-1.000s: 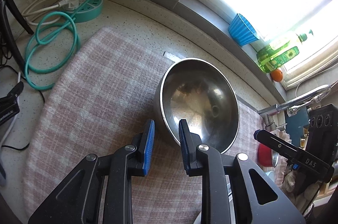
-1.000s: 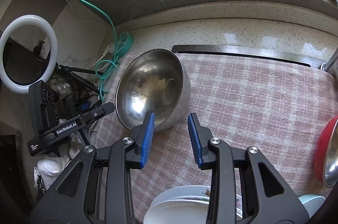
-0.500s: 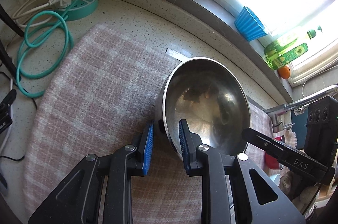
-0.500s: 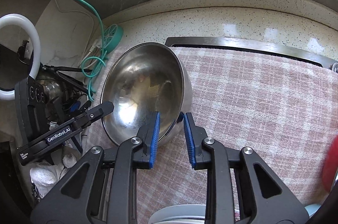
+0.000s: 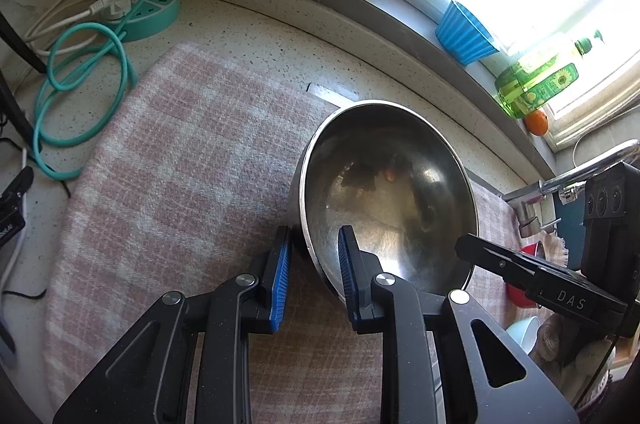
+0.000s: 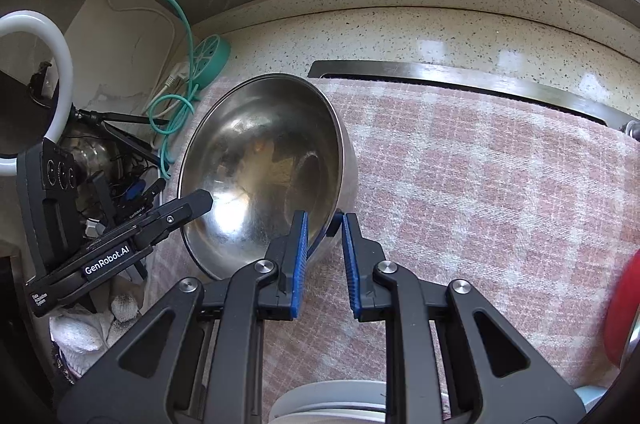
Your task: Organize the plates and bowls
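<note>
A steel bowl (image 5: 392,191) (image 6: 264,159) stands tilted on its side over a pink checked cloth (image 5: 180,163) (image 6: 480,183). My left gripper (image 5: 314,256) is shut on the bowl's near rim, one pad outside the wall and one inside. In the right wrist view, one of its fingers (image 6: 188,203) reaches into the bowl from the left. My right gripper (image 6: 325,236) straddles the opposite rim, and its jaws are closing onto the wall between the pads. In the left wrist view its finger (image 5: 480,252) shows at the bowl's right edge.
White plates (image 6: 332,400) are stacked under the right gripper, with a red bowl (image 6: 620,304) at the right edge. A blue cup (image 5: 464,31) and a green soap bottle (image 5: 536,87) stand on the sill. A teal power strip (image 5: 148,7) with cables lies left, a faucet (image 5: 580,171) right.
The right gripper moved in onto the bowl's rim and its jaws narrowed around it. The left gripper kept its hold, with the bowl now larger in both views.
</note>
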The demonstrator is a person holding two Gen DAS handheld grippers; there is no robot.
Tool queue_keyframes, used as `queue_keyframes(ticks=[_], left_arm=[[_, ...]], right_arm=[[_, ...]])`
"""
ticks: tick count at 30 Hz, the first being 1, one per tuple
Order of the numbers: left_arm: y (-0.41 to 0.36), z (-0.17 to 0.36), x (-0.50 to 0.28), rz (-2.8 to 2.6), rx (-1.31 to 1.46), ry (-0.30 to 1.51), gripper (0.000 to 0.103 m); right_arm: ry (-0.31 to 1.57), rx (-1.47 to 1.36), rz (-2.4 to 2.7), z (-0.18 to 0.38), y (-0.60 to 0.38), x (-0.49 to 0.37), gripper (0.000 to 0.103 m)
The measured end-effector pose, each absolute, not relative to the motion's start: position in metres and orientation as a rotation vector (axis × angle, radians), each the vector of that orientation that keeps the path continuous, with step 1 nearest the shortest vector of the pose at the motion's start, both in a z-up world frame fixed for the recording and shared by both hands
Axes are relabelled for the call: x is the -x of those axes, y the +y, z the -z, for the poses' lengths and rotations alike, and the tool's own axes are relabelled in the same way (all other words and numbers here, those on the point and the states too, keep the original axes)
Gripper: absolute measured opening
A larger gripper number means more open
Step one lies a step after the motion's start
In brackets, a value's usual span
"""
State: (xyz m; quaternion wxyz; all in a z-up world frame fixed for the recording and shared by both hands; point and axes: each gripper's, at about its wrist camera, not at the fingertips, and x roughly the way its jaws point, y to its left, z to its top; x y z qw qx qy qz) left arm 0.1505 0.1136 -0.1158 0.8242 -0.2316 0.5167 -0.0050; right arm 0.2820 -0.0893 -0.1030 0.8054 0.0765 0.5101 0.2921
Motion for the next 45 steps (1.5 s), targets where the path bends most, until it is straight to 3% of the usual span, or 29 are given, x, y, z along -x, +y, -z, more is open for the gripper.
queue_keyframes(ticks=[25, 45], left_arm=[[0.113, 0.104, 0.001, -0.143, 0.541, 1.034, 0.022], [0.116, 0.120, 0.039, -0.182, 0.589, 1.056, 0.022]], right_arm=[[1.174, 0.009, -0.842, 0.123, -0.066, -0.172, 0.018], [1.189, 0.057, -0.876, 0.139, -0.051, -0.149, 0.018]])
